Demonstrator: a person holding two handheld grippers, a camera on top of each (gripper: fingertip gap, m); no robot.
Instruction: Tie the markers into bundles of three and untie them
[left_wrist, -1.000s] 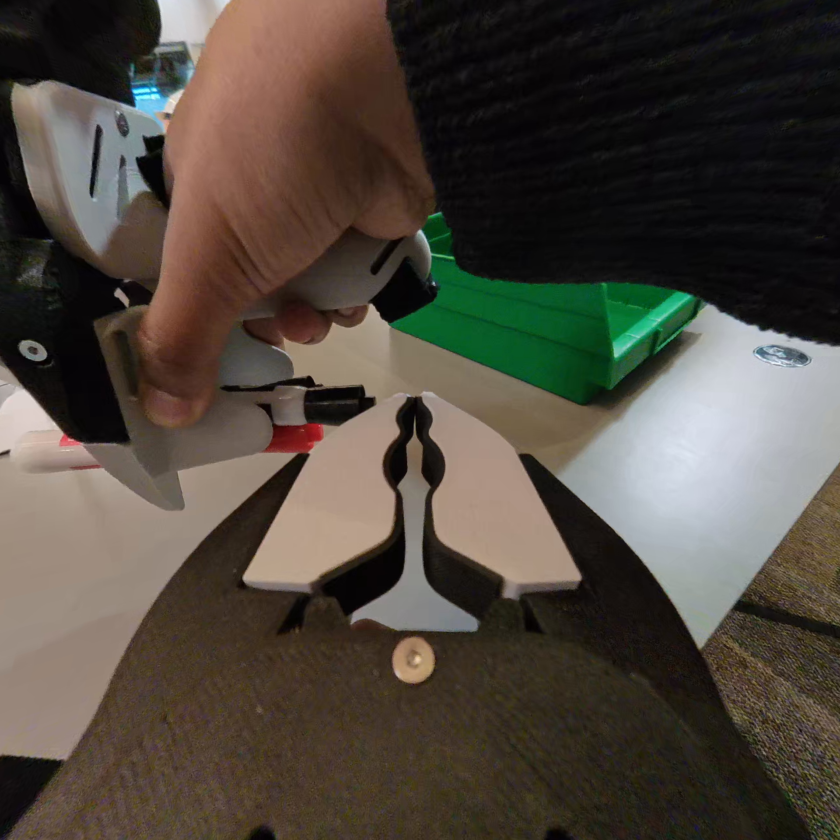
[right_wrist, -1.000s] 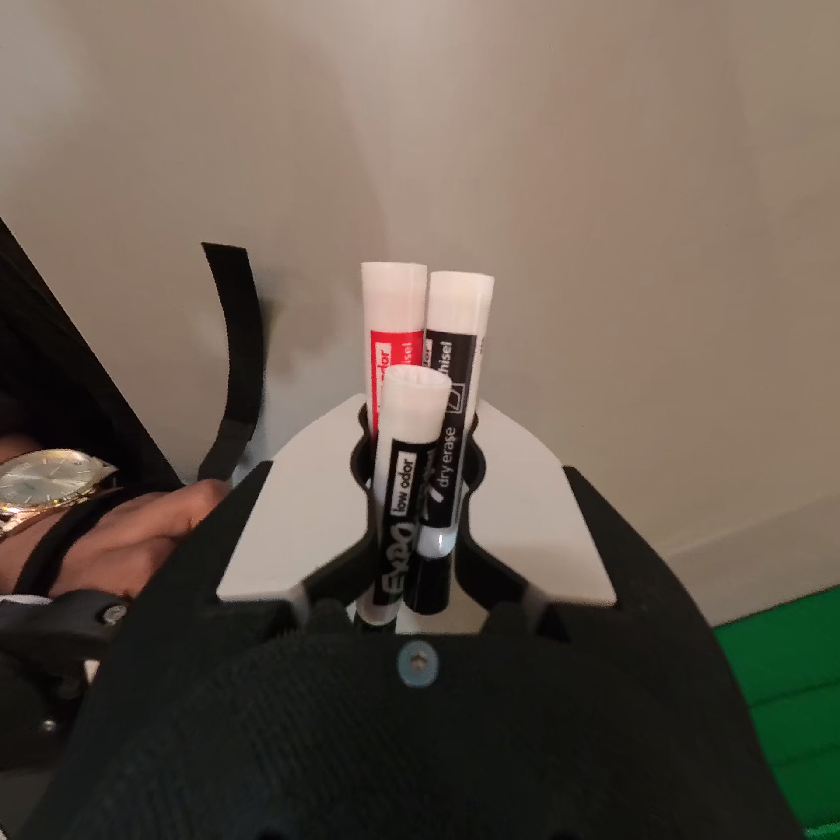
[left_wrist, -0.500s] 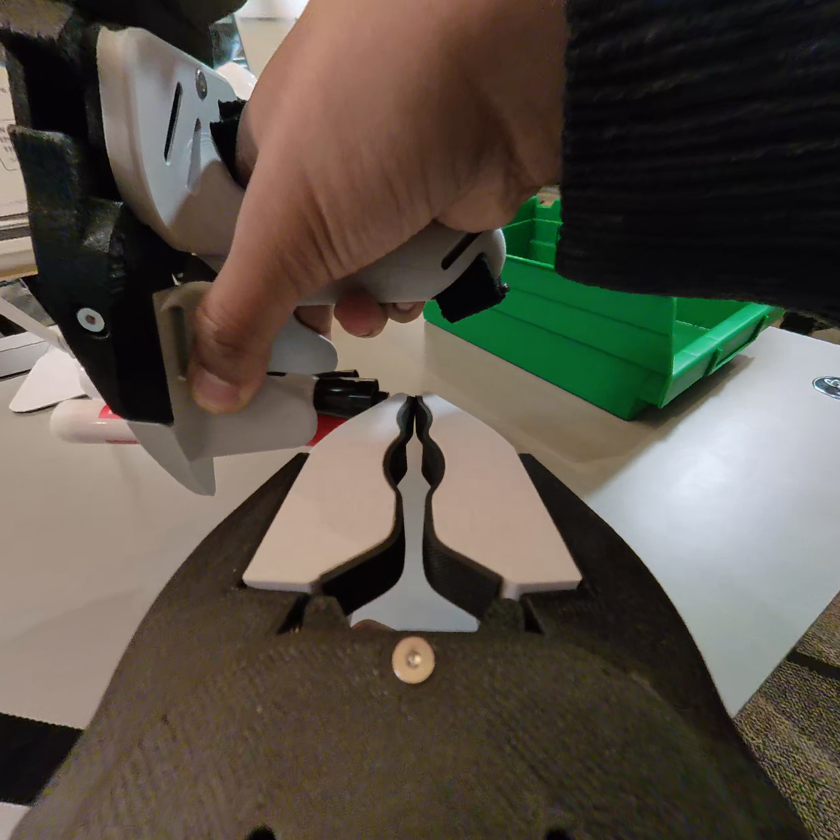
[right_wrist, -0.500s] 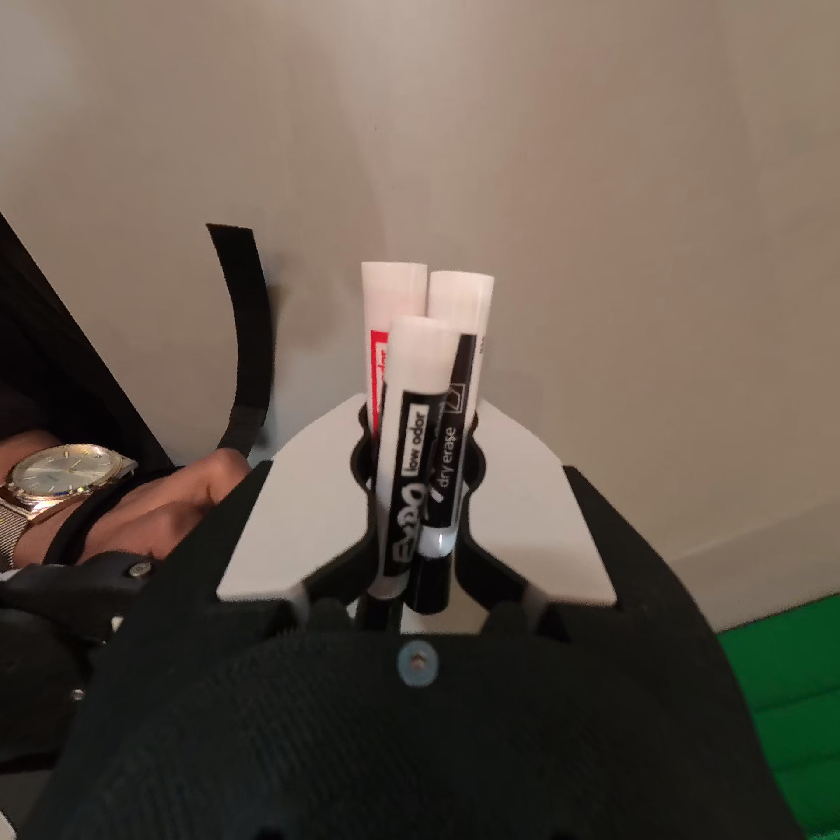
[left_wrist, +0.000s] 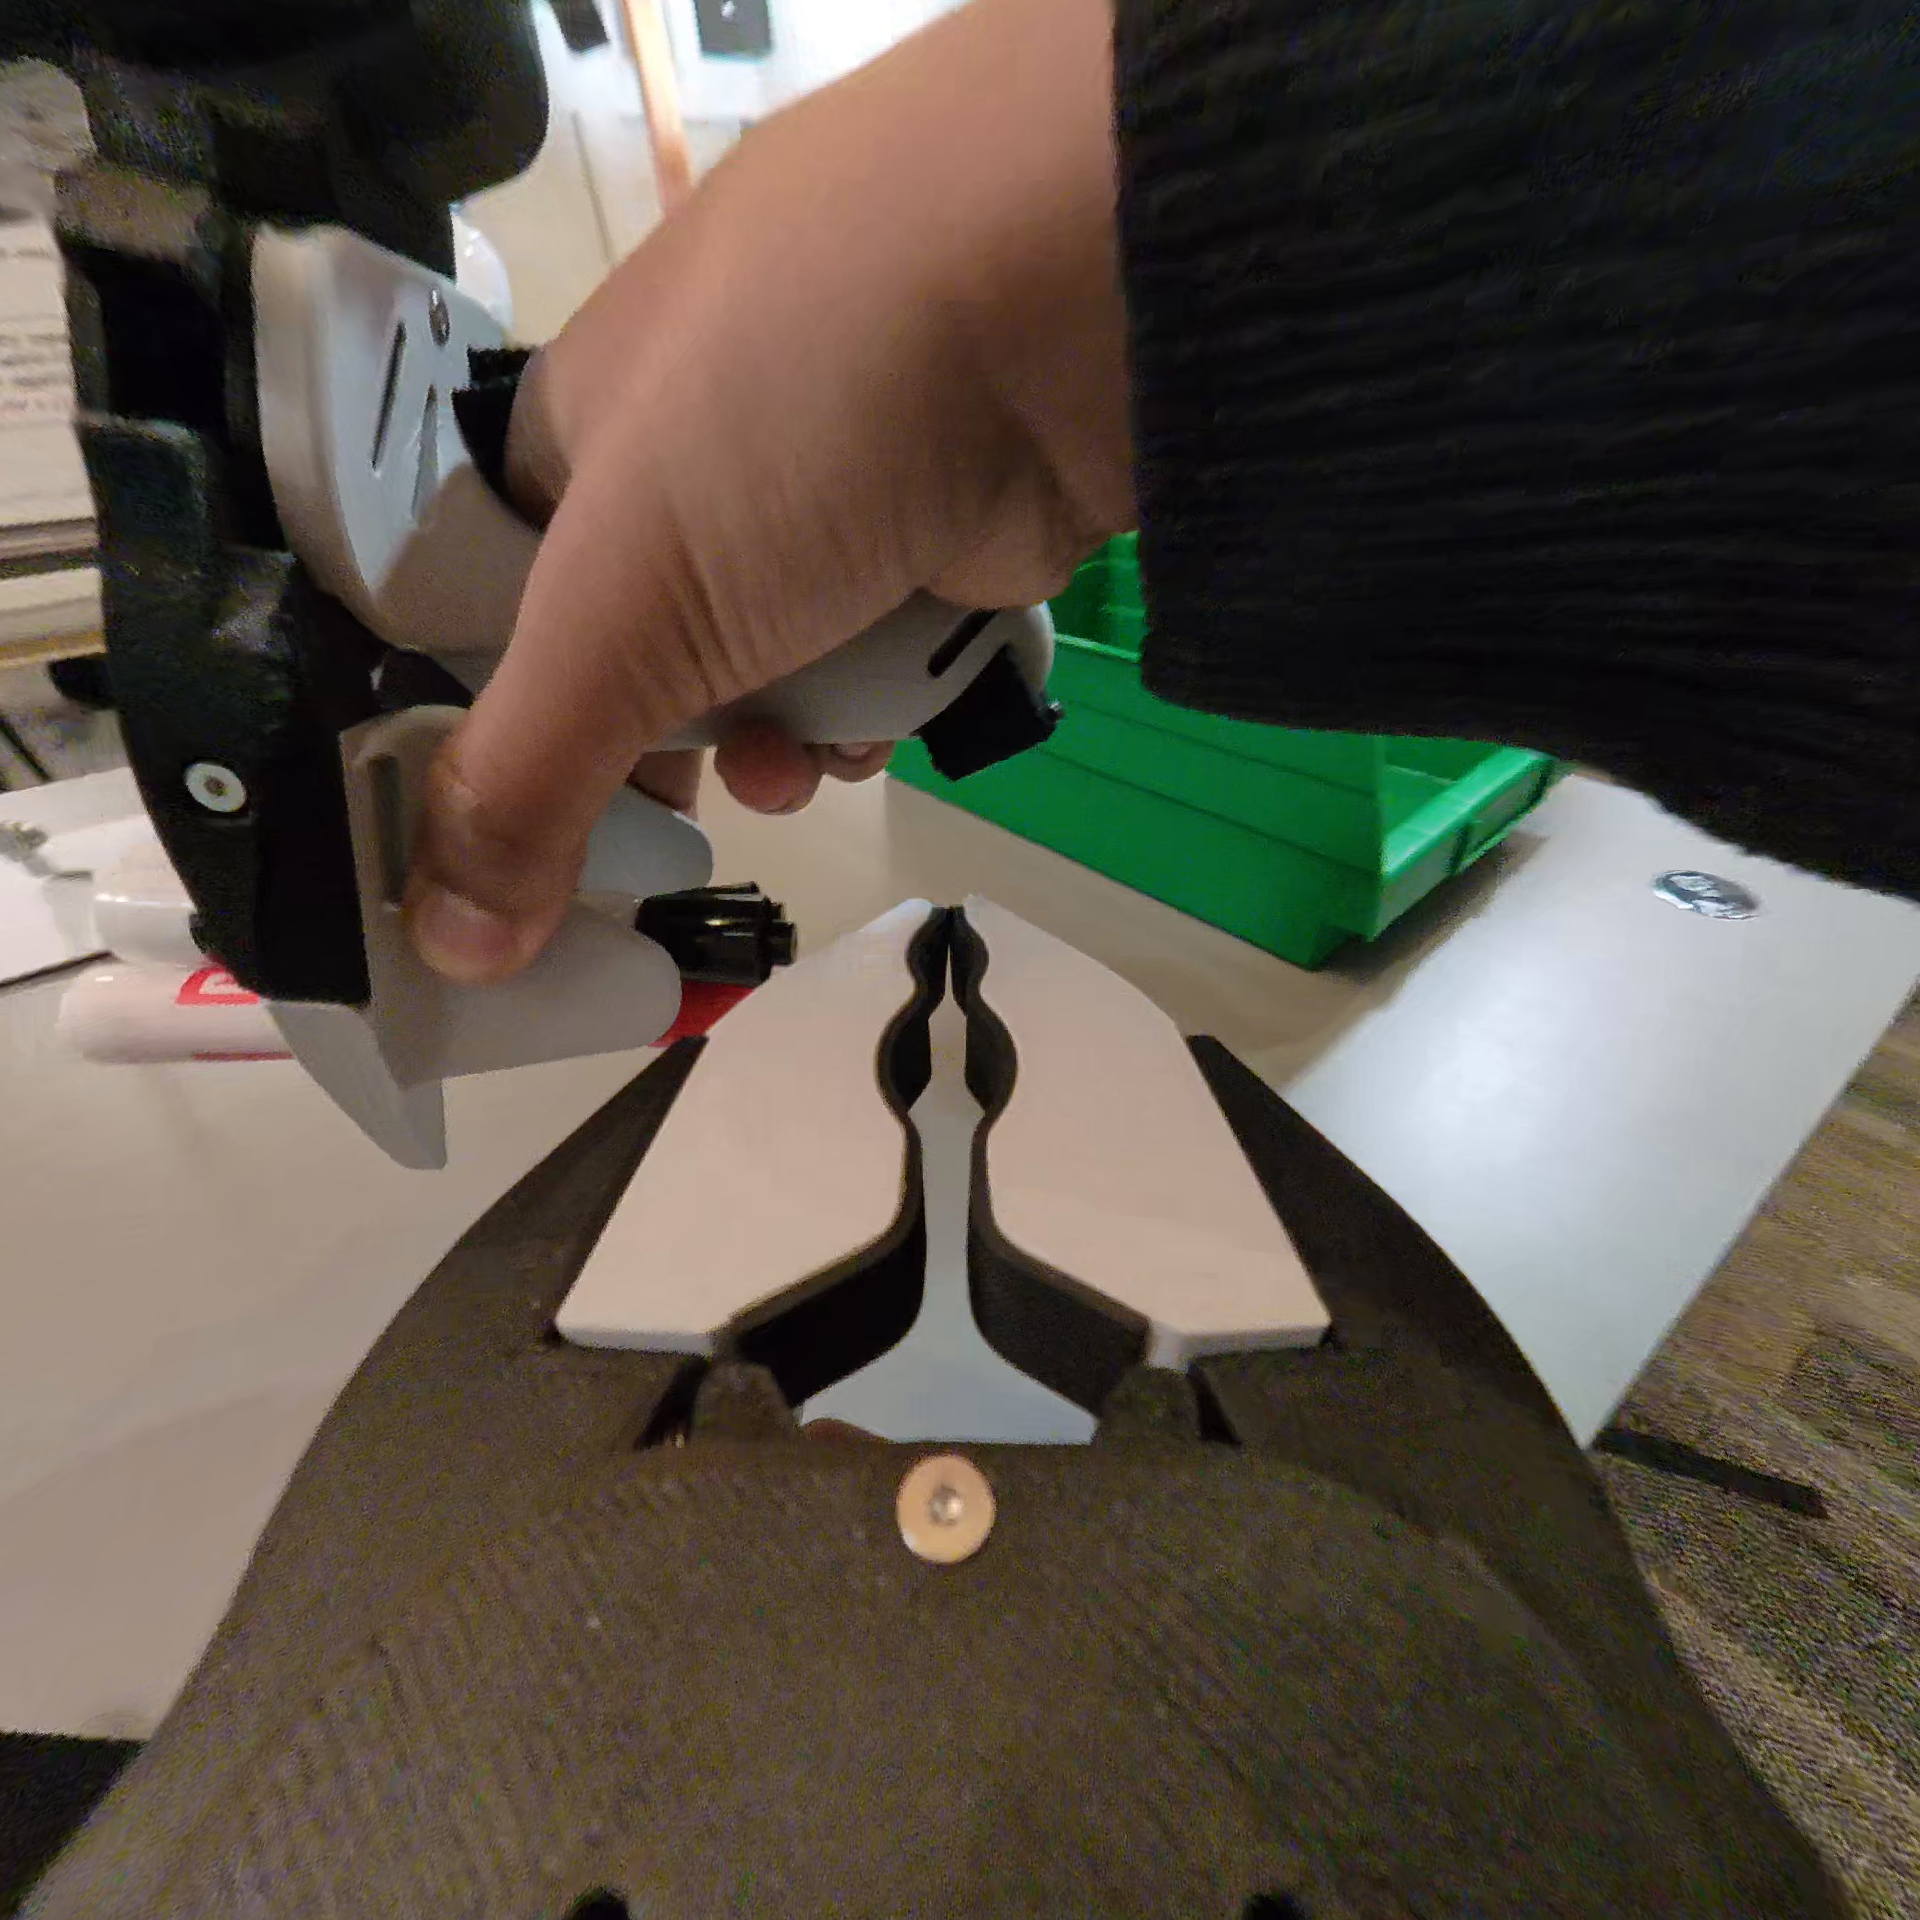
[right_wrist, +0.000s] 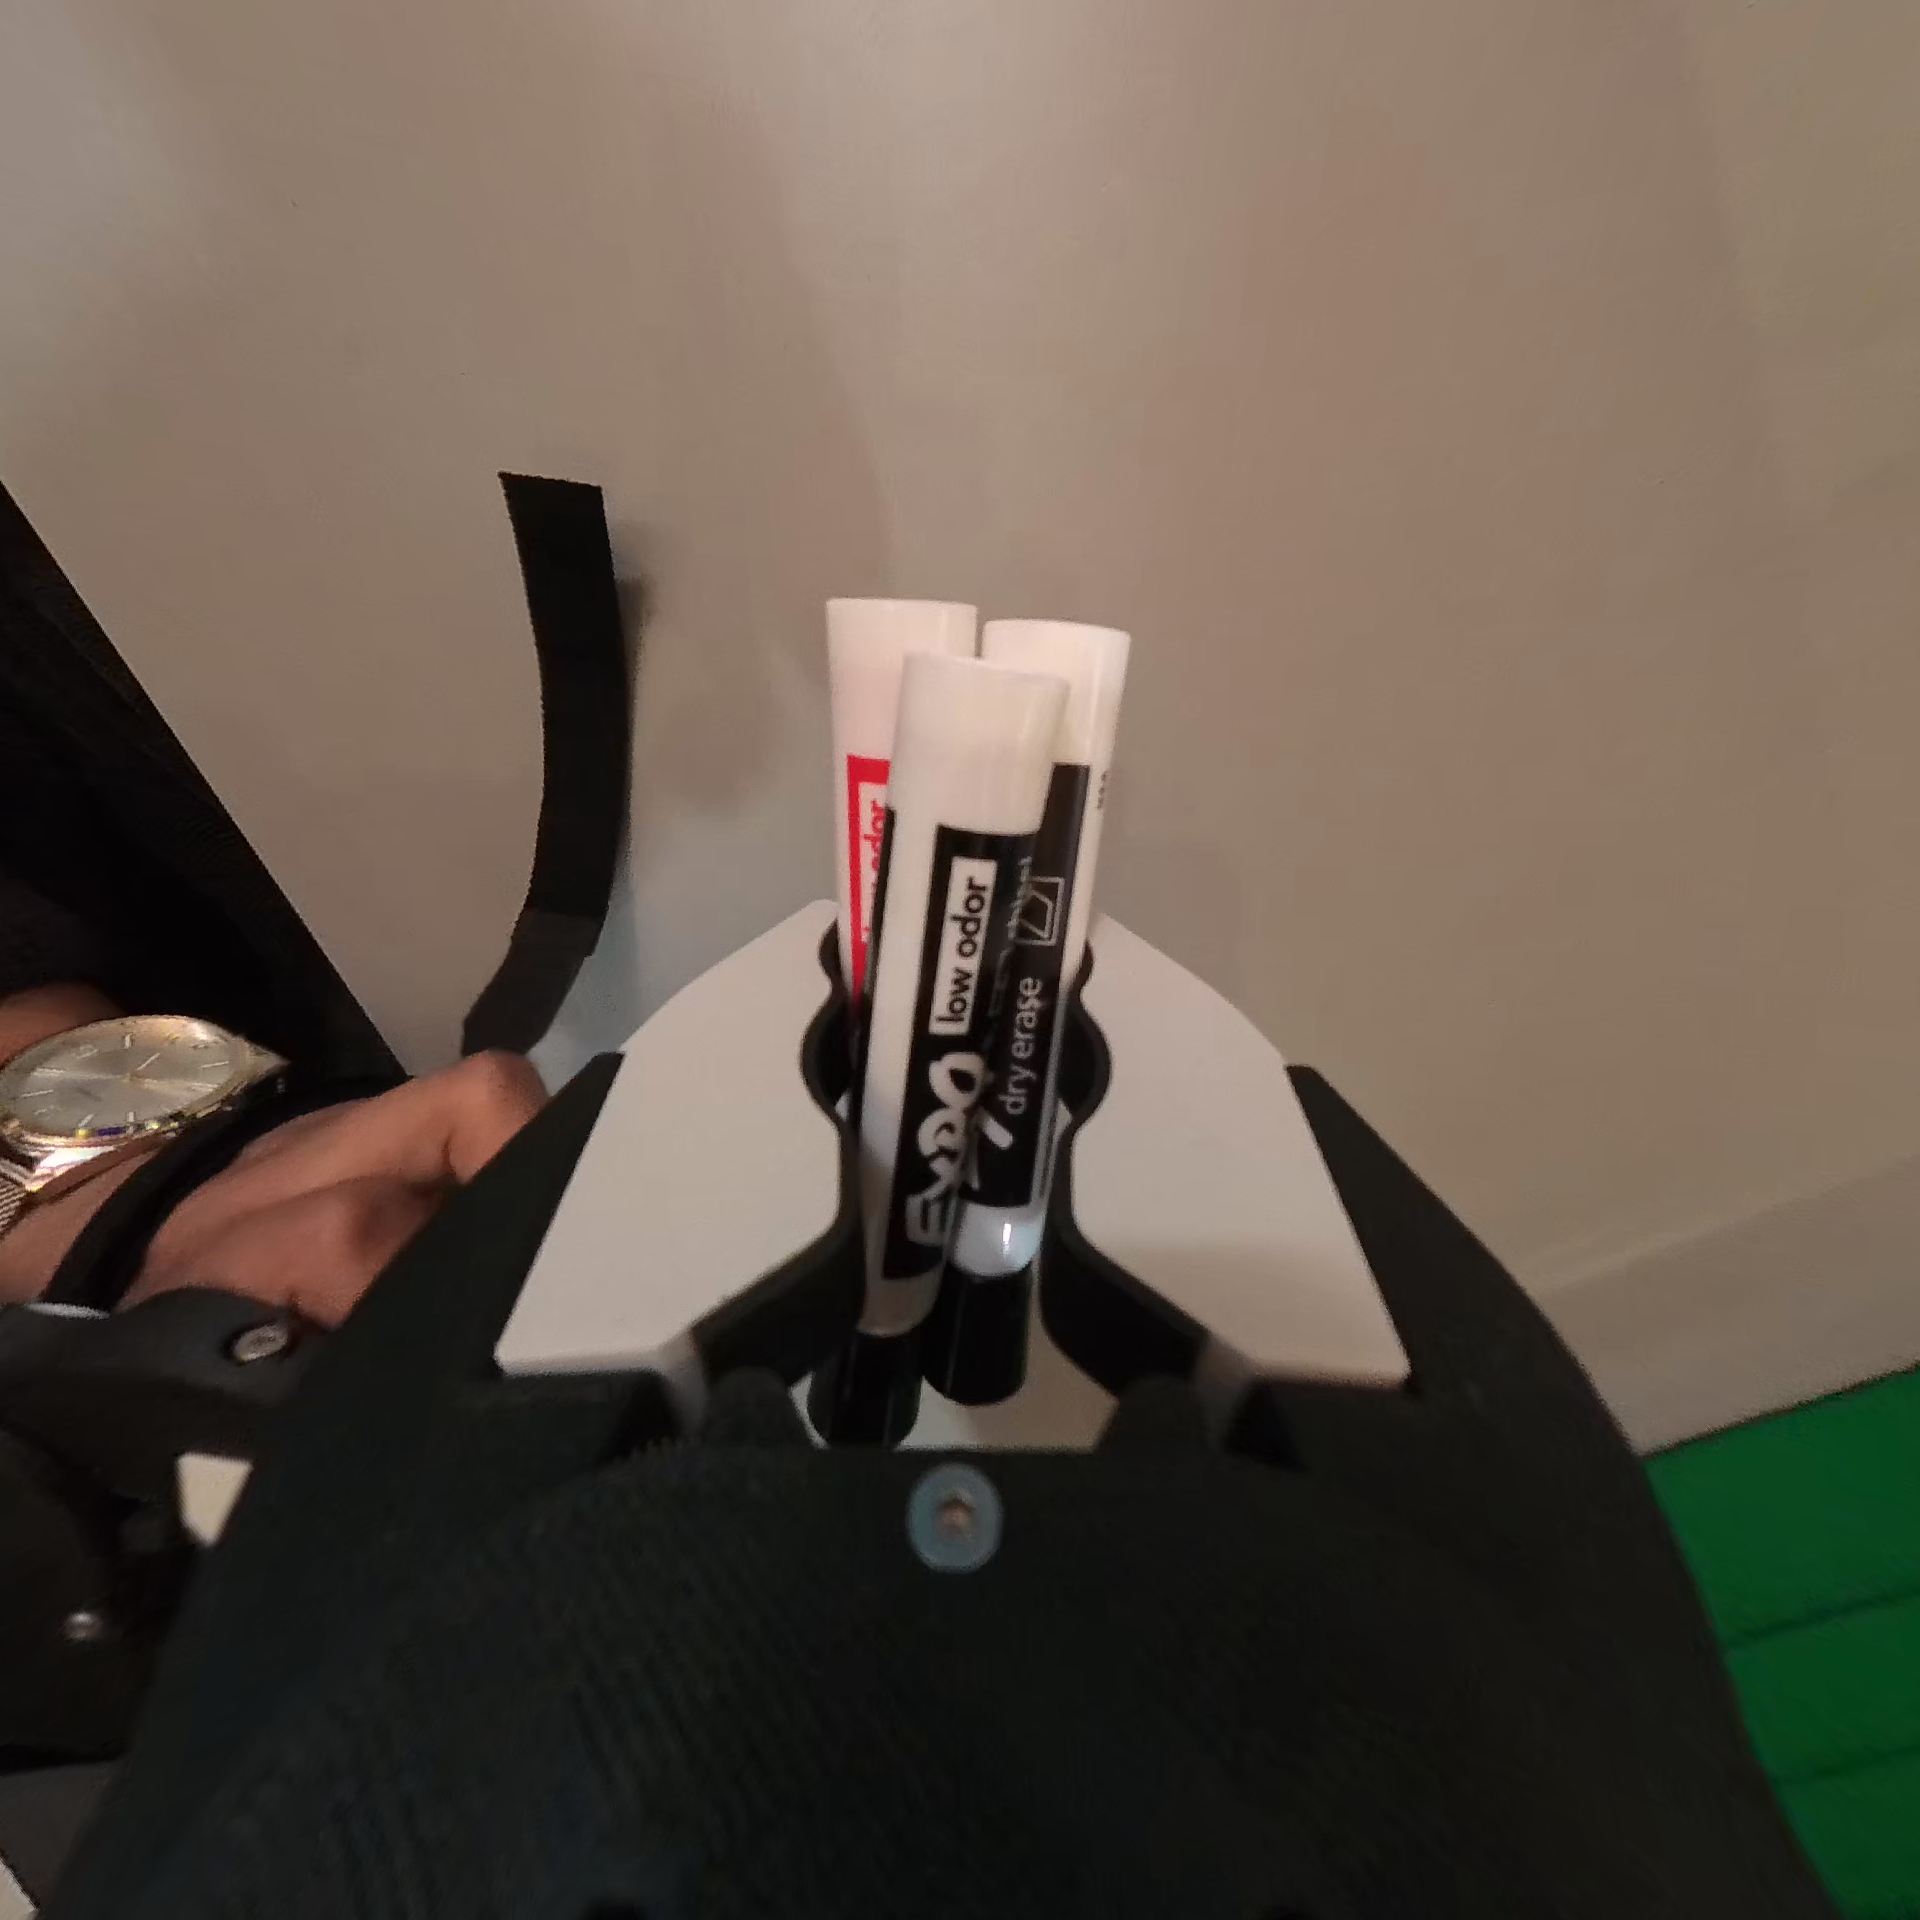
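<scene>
My right gripper (right_wrist: 956, 930) is shut on three markers (right_wrist: 971, 831) that point forward over the table: a red one low on the left and two black ones, one lying on top. A black strap (right_wrist: 566, 748) curves on the table to their left; its lower end is hidden behind my finger. In the left wrist view my left gripper (left_wrist: 948, 916) is shut with nothing between the jaws. It sits just right of the markers' black cap ends (left_wrist: 717, 930). The right gripper (left_wrist: 395, 1018) stands there at the left, held by a hand (left_wrist: 790, 499).
A green bin (left_wrist: 1247, 831) stands on the pale table (left_wrist: 1558, 1091) behind my left gripper and shows in the right wrist view (right_wrist: 1787, 1558). A small silver disc (left_wrist: 1704, 894) lies near the table's right edge, with carpet (left_wrist: 1787, 1558) beyond. A hand with a watch (right_wrist: 114, 1081) is at the left. Tip to tip, the grippers are about 12 centimeters apart. My right gripper is the nearer one to the black strap (right_wrist: 566, 748): about 10 centimeters, against 20 centimeters.
The top black marker has slid forward in my right gripper, so its end nears the other two ends. The right gripper and hand sit higher in the left wrist view.
</scene>
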